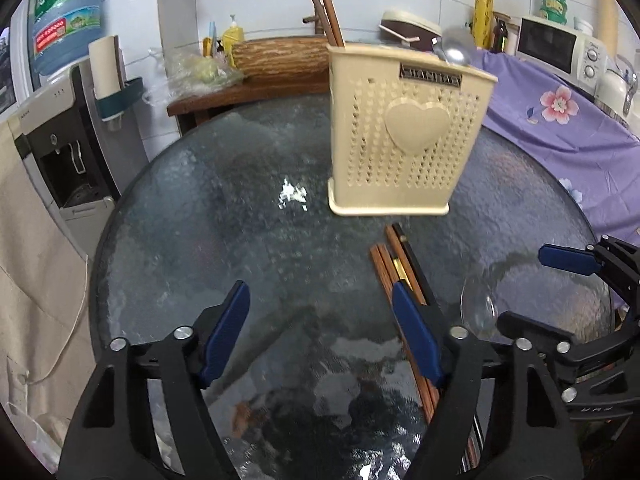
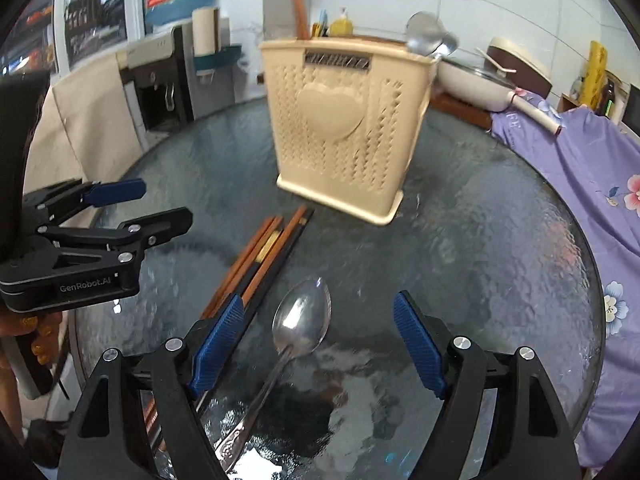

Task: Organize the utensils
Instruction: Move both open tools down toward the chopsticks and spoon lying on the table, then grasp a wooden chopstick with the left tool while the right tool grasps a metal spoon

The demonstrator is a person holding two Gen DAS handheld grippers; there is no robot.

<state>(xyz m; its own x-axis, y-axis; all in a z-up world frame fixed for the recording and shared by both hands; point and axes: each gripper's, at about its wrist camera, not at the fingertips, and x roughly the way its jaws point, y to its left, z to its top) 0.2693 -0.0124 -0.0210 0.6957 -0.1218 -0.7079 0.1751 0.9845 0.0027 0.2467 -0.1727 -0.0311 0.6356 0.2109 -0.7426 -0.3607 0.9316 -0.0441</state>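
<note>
The utensils lay loose on the glass table (image 2: 500,240) just in front of the cream holder (image 2: 344,128): to the left a bundle of chopsticks (image 2: 260,256), to their right a steel spoon (image 2: 302,316), while more chopsticks and a ladle already stood in the holder. The left gripper (image 1: 320,328) hung over the bundle with jaws apart and empty, and the right gripper (image 2: 318,340) straddled the spoon's bowl, equally wide and holding nothing. On slick glass, a shallow pinch could likely skid the spoon away or scatter the chopsticks.
</note>
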